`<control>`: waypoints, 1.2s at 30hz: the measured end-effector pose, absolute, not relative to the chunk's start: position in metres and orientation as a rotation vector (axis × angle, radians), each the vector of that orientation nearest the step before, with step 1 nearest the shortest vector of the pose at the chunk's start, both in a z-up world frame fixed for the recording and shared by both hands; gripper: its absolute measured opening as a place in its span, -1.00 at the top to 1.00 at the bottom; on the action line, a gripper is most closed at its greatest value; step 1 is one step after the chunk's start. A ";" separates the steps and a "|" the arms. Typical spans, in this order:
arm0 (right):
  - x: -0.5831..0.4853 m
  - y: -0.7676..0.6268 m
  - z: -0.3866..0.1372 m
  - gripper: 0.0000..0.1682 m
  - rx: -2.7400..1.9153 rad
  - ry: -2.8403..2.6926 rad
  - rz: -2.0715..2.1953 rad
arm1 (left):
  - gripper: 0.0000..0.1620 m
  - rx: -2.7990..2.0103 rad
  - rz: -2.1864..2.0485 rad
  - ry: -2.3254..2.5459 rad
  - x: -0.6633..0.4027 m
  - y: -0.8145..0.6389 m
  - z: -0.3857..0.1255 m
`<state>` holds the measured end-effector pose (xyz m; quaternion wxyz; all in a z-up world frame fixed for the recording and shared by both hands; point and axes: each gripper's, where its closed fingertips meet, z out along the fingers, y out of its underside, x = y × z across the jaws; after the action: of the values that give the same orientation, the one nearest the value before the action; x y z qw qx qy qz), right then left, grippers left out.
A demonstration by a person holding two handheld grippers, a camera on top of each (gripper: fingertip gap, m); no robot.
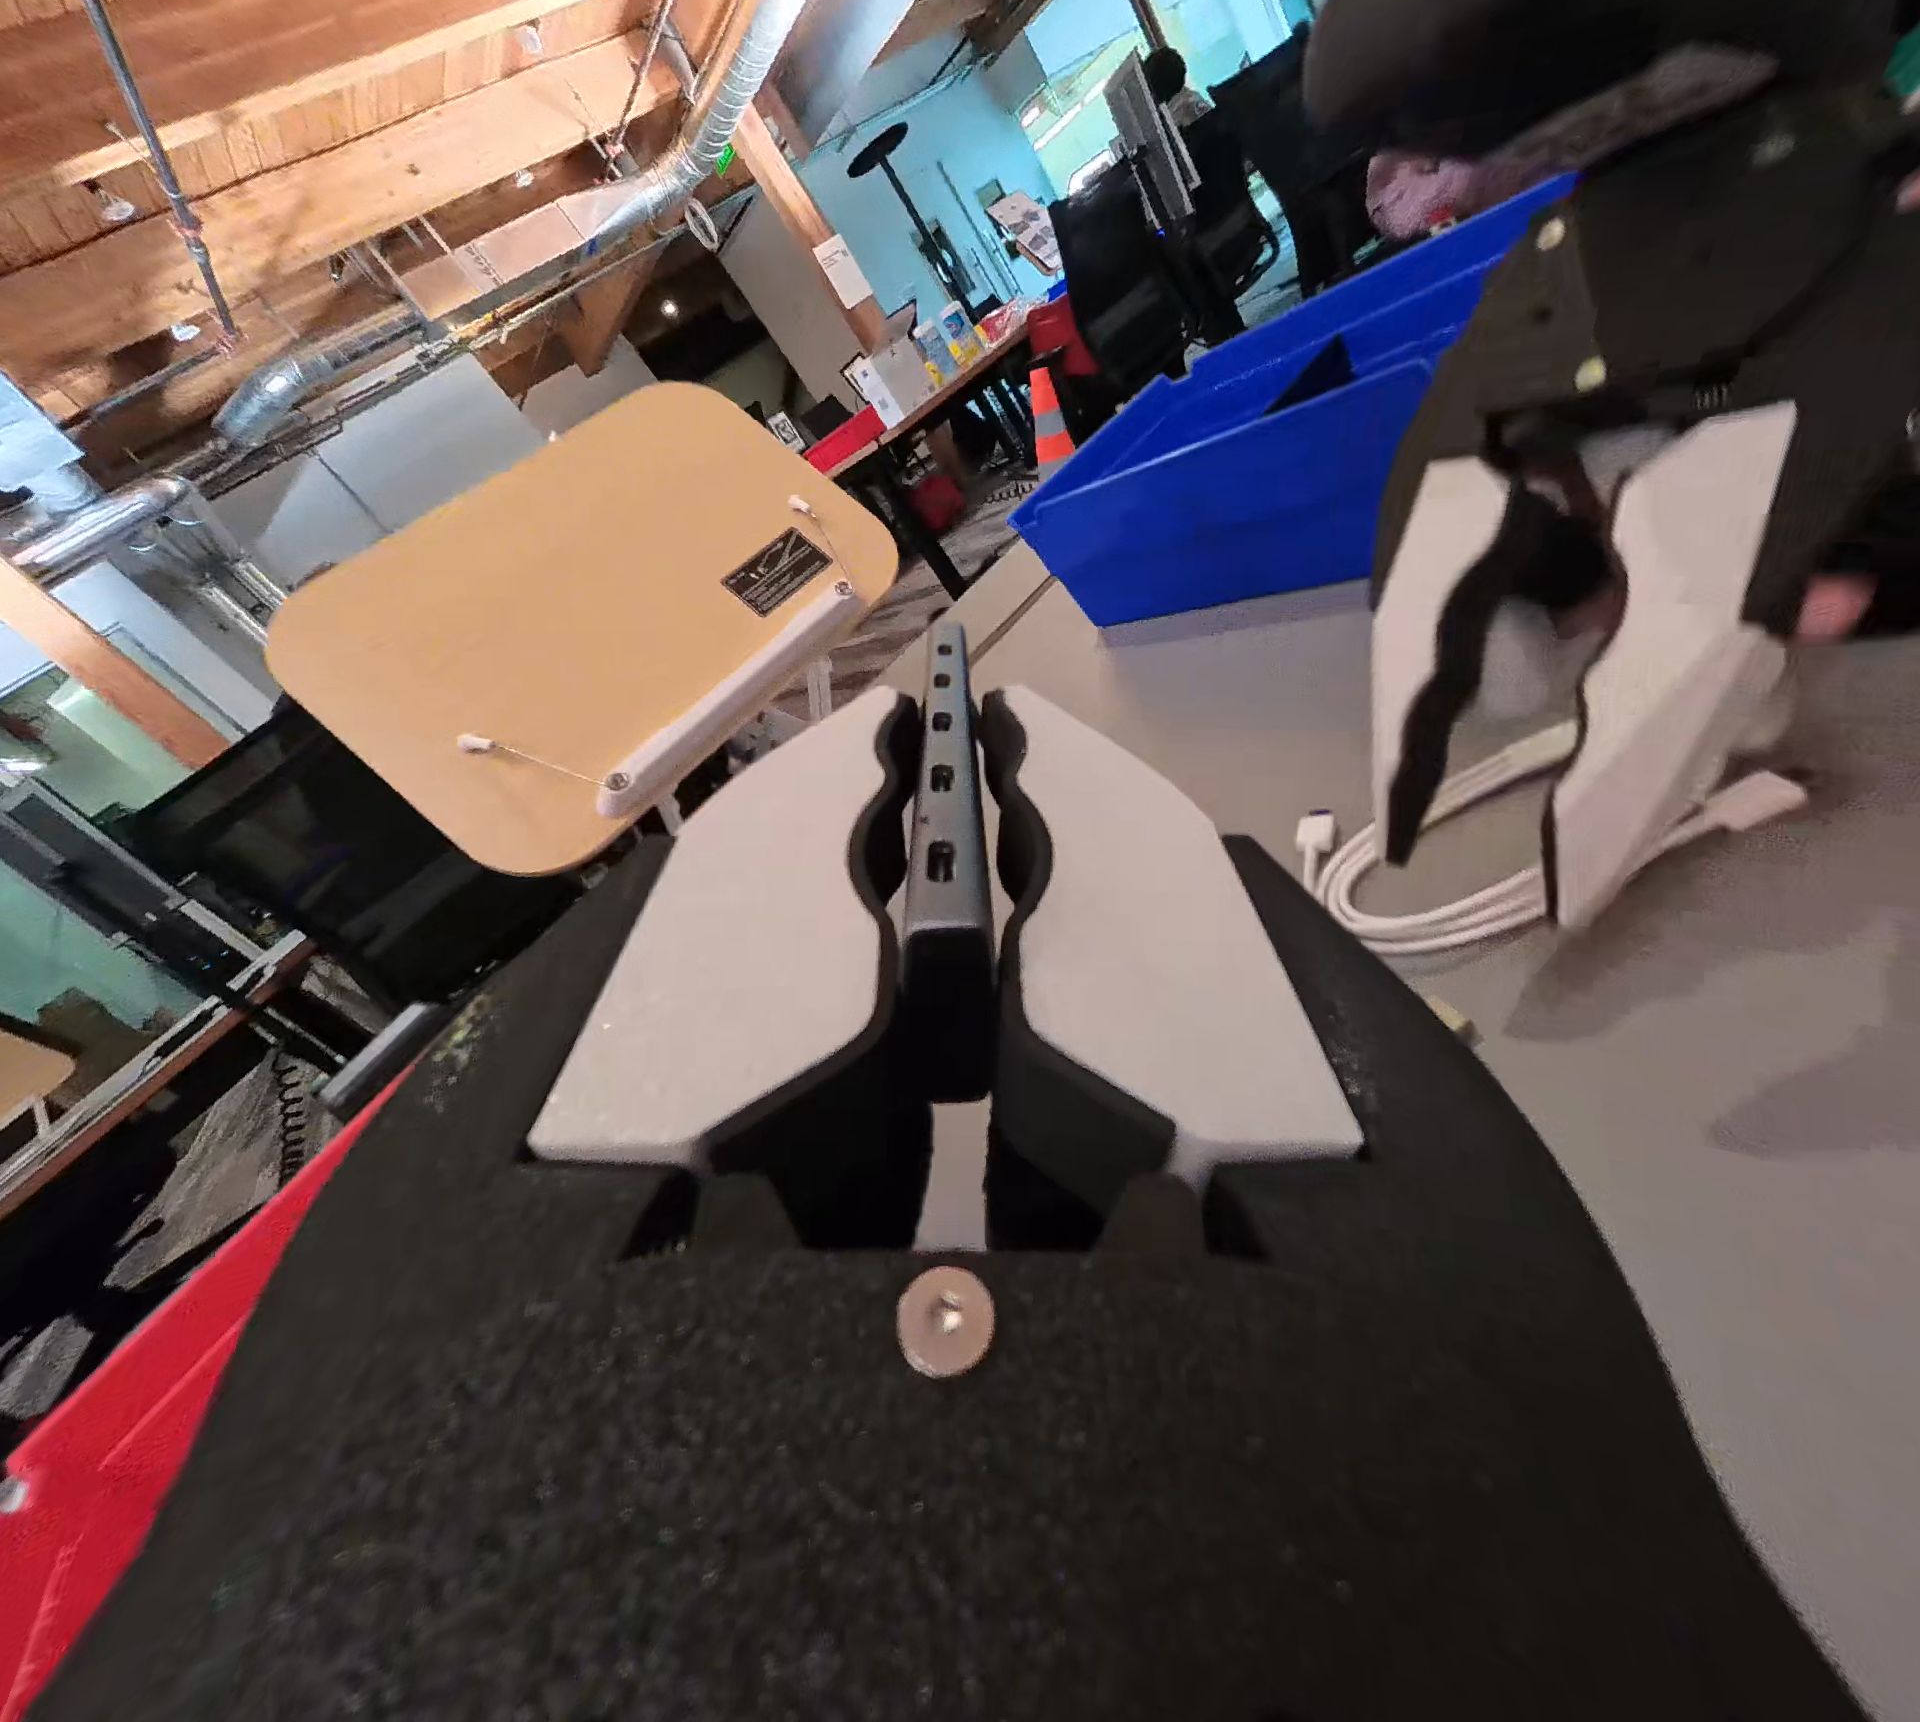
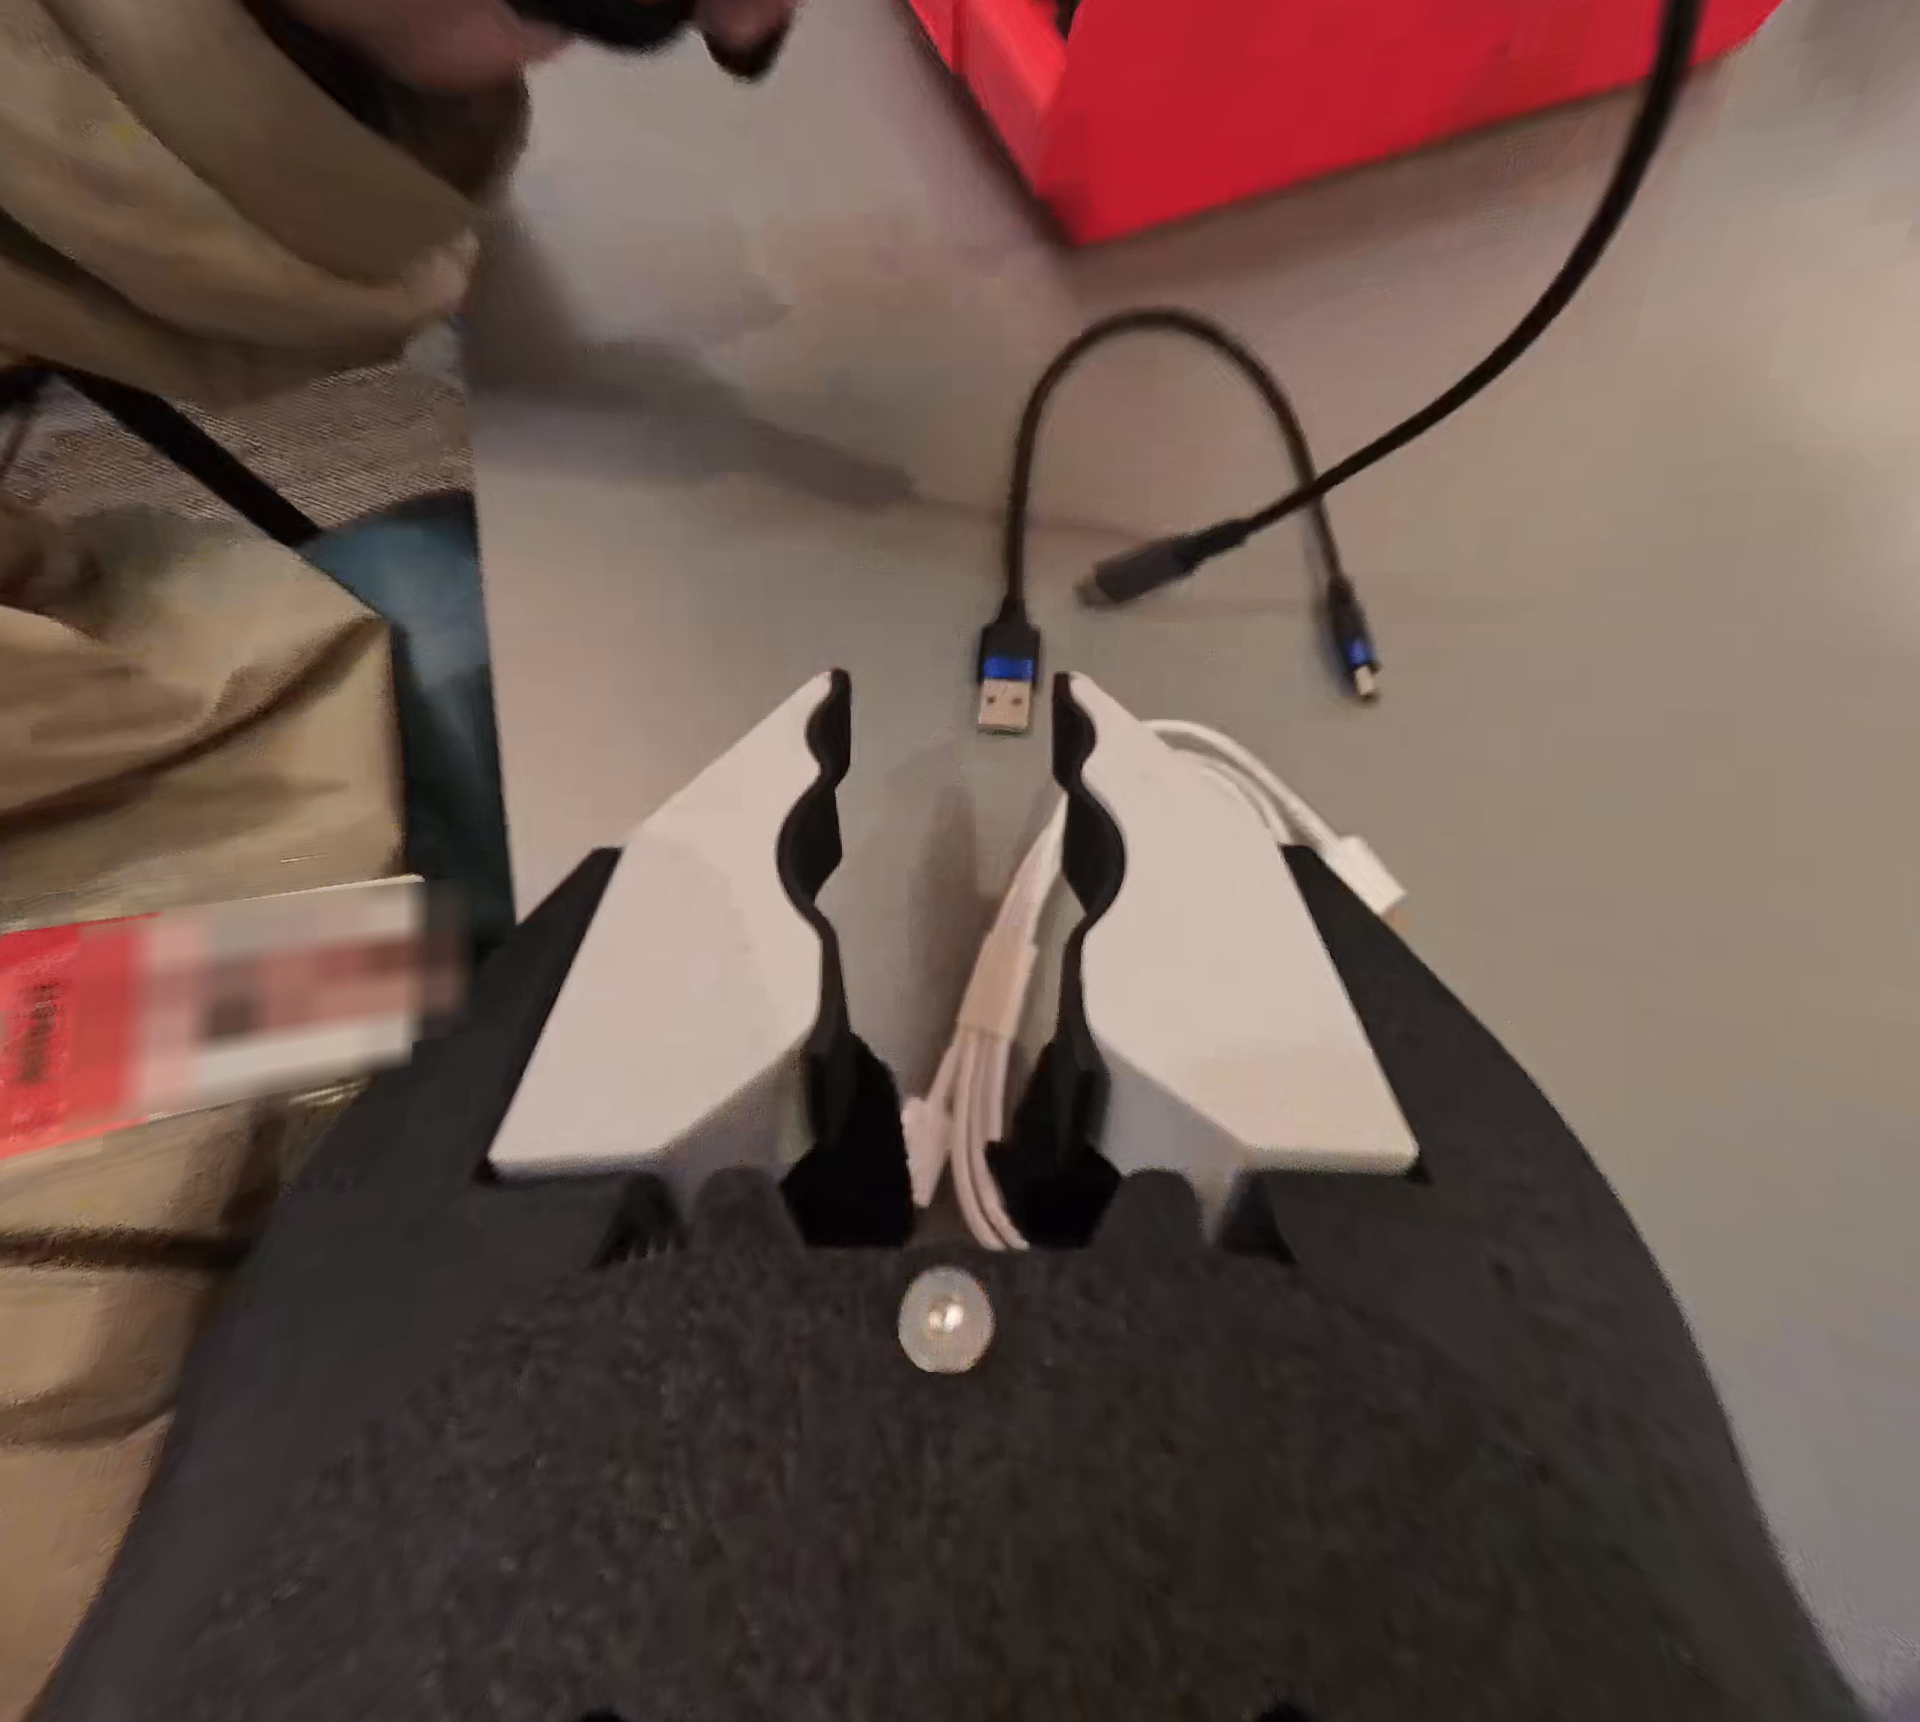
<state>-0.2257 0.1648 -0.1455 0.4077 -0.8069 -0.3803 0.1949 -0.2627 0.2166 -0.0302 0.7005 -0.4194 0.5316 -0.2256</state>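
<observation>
A pale grey tabletop [image 2: 1558, 841] carries everything, inside a workshop room with wooden ceiling joists, silver ducting and turquoise walls. Taking the red bin [image 2: 1351, 10] as landmark: two black cables lie on the table just in front of it. One is a short USB cable [image 2: 1143, 342] with blue-banded plugs at both ends, bent in an arch; the other is a longer black cable [image 2: 1558, 301] curving down from beside the bin, its plug [image 2: 1153, 566] resting inside that arch. One coiled white cable [image 2: 997, 997] lies farther from the bin, under the right gripper [image 2: 951, 696].

That gripper's jaws stand apart and hold nothing, the larger USB plug [image 2: 1006, 685] lying just beyond its tips (the white coil shows partly between and beneath the fingers).

The left gripper [image 1: 943, 706] is clamped on a slim dark grey hub [image 1: 943, 799], a flat bar with a row of small ports along its upper edge, held raised and pointing away from the camera. One blue bin [image 1: 1247, 488] sits across the table from the red one. A tan board [image 1: 582, 612] stands behind the hub
</observation>
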 end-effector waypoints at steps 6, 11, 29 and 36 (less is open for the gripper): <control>-0.199 0.200 -0.154 0.70 -2.013 -0.875 0.225 | 0.84 -0.929 -0.500 1.164 -0.264 0.224 -0.035; -0.160 0.216 -0.169 0.68 -2.169 -0.752 0.310 | 0.84 -0.931 -0.528 1.114 -0.265 0.228 -0.032; -0.188 0.158 -0.193 0.91 -2.199 -1.097 0.207 | 0.84 -0.969 -0.594 1.132 -0.259 0.221 -0.039; -0.145 0.100 -0.174 0.94 -2.188 -1.393 0.380 | 0.84 -0.977 -0.594 1.114 -0.264 0.223 -0.036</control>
<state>-0.1448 0.0998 -0.1743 0.2570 -0.8067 -0.5134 0.1401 -0.2642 0.2229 -0.0358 0.6979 -0.4385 0.4998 -0.2663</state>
